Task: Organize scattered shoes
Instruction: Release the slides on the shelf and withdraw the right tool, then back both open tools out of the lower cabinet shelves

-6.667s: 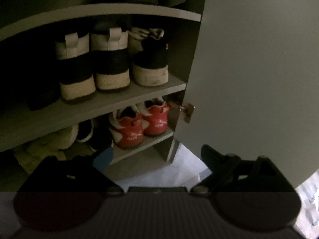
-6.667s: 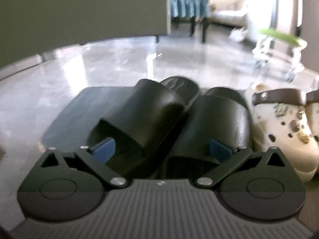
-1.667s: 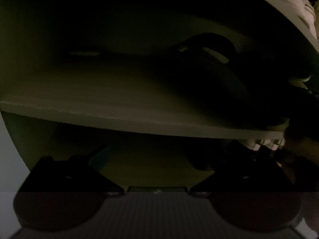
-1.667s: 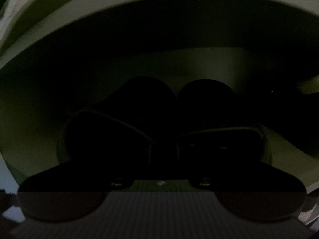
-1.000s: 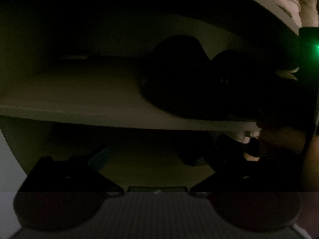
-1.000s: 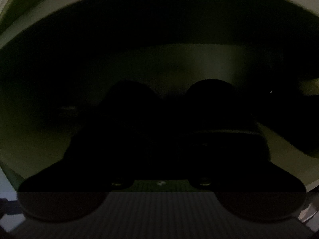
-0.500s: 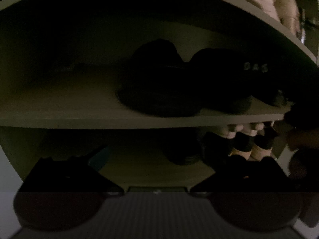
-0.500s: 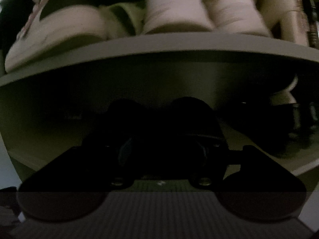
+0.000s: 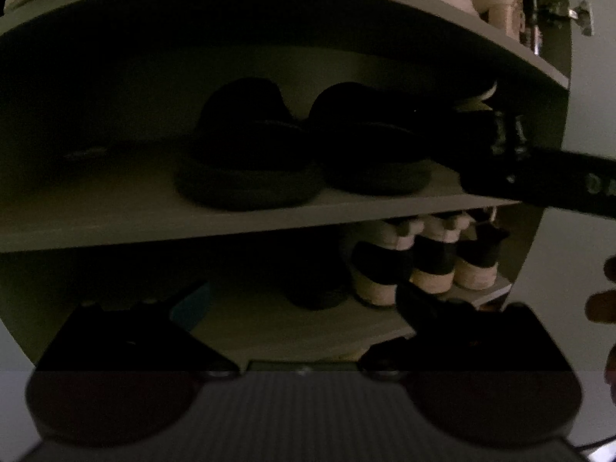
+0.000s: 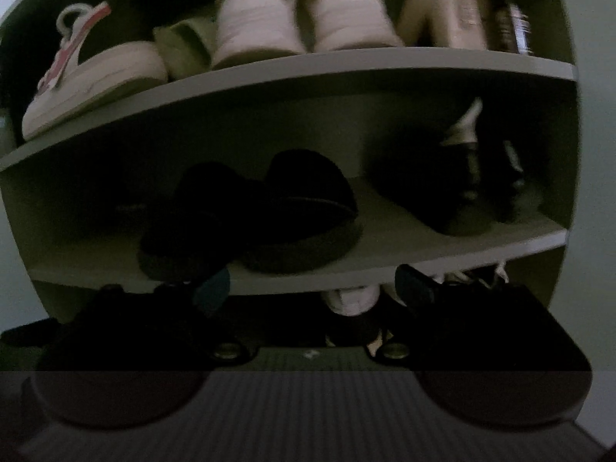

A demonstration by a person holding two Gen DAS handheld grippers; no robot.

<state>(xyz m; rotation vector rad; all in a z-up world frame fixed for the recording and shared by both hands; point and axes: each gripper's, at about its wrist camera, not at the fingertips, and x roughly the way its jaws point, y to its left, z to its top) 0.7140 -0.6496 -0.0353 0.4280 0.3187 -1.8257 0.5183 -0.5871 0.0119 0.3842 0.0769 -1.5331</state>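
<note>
A pair of black slides (image 10: 304, 208) stands side by side on the middle shelf (image 10: 481, 254) of a dark shoe cabinet, toes pointing inward. My right gripper (image 10: 312, 287) is open just in front of the shelf edge, below the slides and apart from them, holding nothing. The left wrist view shows the same black slides (image 9: 246, 154) on the shelf (image 9: 231, 223), with my left gripper (image 9: 304, 304) open and empty lower down. The right gripper's body (image 9: 546, 184) reaches in there from the right.
White sneakers (image 10: 254, 11), a green slide (image 10: 184, 46) and a pink-trimmed sneaker (image 10: 77, 81) fill the upper shelf. Dark shoes (image 10: 462, 188) sit right of the slides. Black-and-white high-tops (image 9: 435, 265) stand on the lower shelf. A hand (image 9: 600, 300) shows at the right edge.
My right gripper has opened, left the black slides on the middle shelf and drawn back and down. The left gripper has backed away a little, still open.
</note>
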